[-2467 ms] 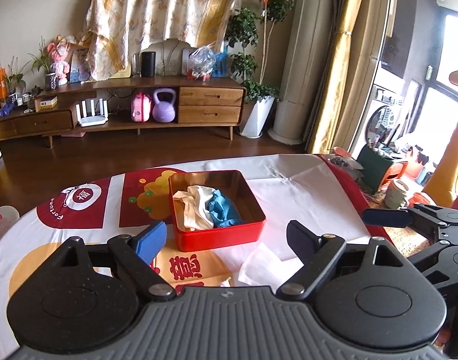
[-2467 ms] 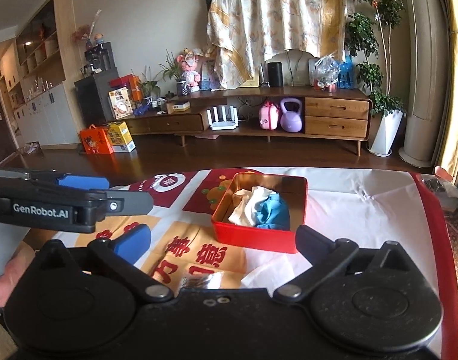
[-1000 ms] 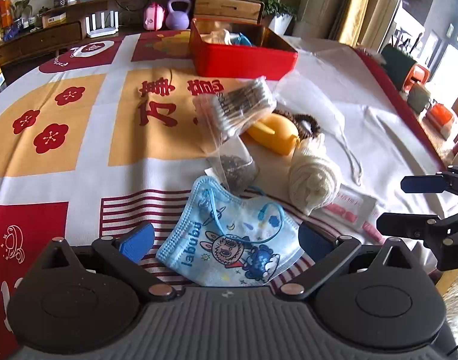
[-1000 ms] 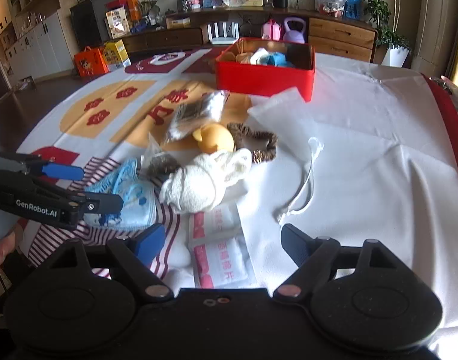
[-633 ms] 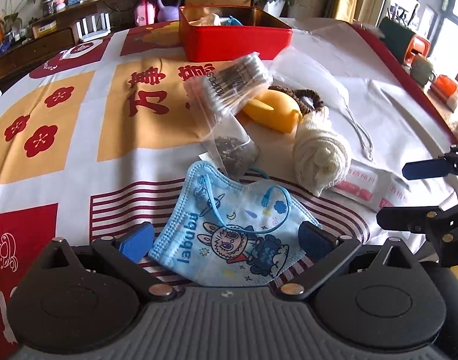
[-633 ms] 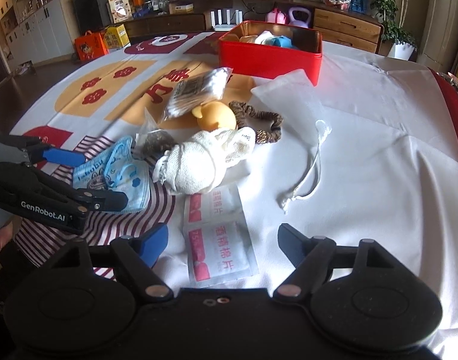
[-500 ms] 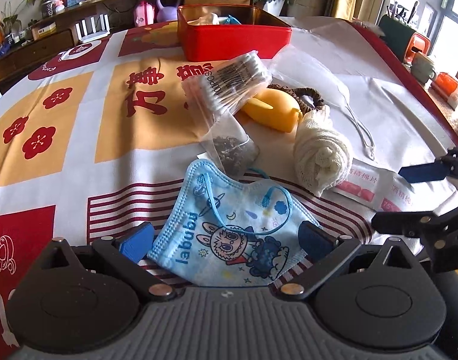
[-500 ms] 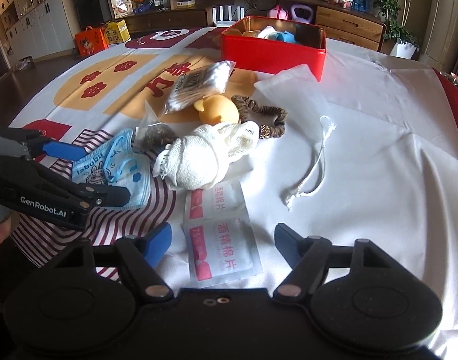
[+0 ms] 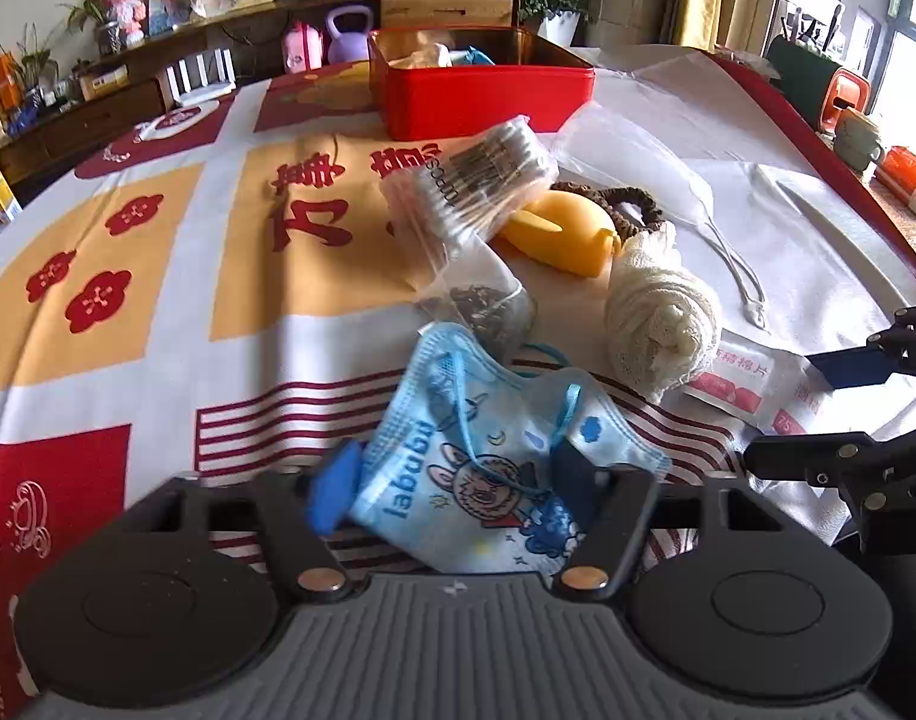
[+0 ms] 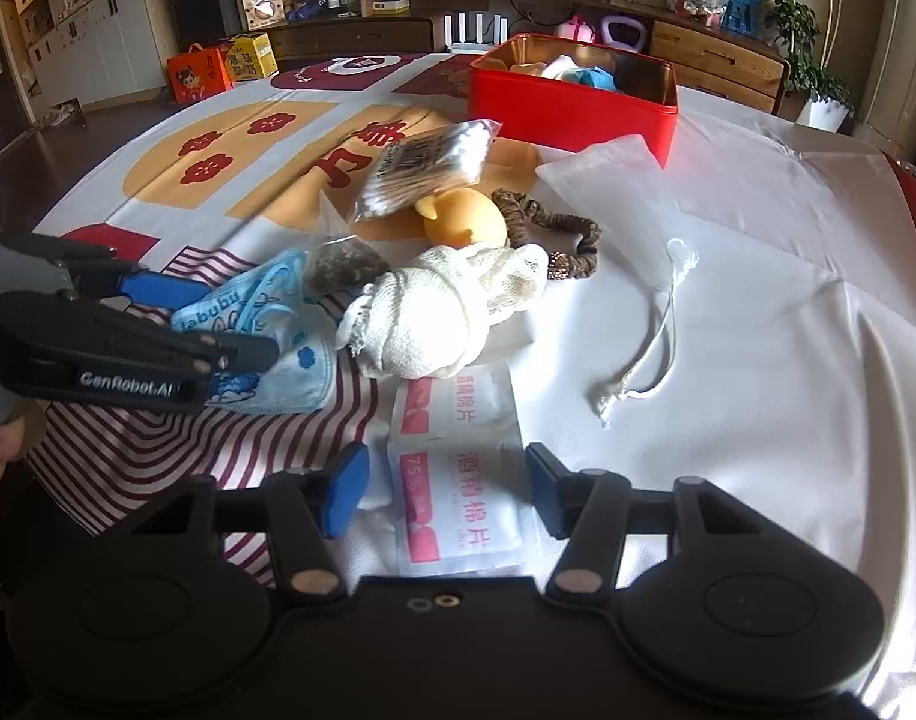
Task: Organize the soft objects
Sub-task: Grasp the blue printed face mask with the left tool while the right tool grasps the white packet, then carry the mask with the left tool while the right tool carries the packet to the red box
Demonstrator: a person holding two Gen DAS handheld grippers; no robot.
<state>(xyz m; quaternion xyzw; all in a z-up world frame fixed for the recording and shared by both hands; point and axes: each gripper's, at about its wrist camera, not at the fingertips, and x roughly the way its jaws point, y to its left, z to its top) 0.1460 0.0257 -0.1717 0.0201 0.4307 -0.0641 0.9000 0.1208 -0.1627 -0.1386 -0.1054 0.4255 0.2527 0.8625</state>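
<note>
the blue child's face mask with a printed cartoon rabbit [image 9: 476,456] lies in the lower centre of the left wrist view, on the striped part of the printed tablecloth [image 9: 158,276]. the left gripper [image 9: 458,474] has its two fingers on both sides of the mask and pressed into its edges, so the cloth bulges up between them; i judge that the jaws are clenched on the mask. in the right wrist view the same mask is at the middle left, under the black fingers of the left gripper.

the mask looks very light, thin and soft, so it will fold and hang down when it is lifted. its elastic ear loops [image 9: 554,414] lie loose on top and may catch on something. the middle of the body, where the fabric is gathered, seems the safest place to hold.

the right gripper [image 10: 446,495] is released, its jaws apart on both sides of a flat white packet of alcohol pads with pink print [image 10: 458,480], low in the frame. i cannot tell if it touches the packet.

just above the mask is a rolled cream gauze bundle [image 9: 656,318], and the red metal box [image 9: 488,96], already with some cloth inside, stands at the upper centre, well apart from the mask.
</note>
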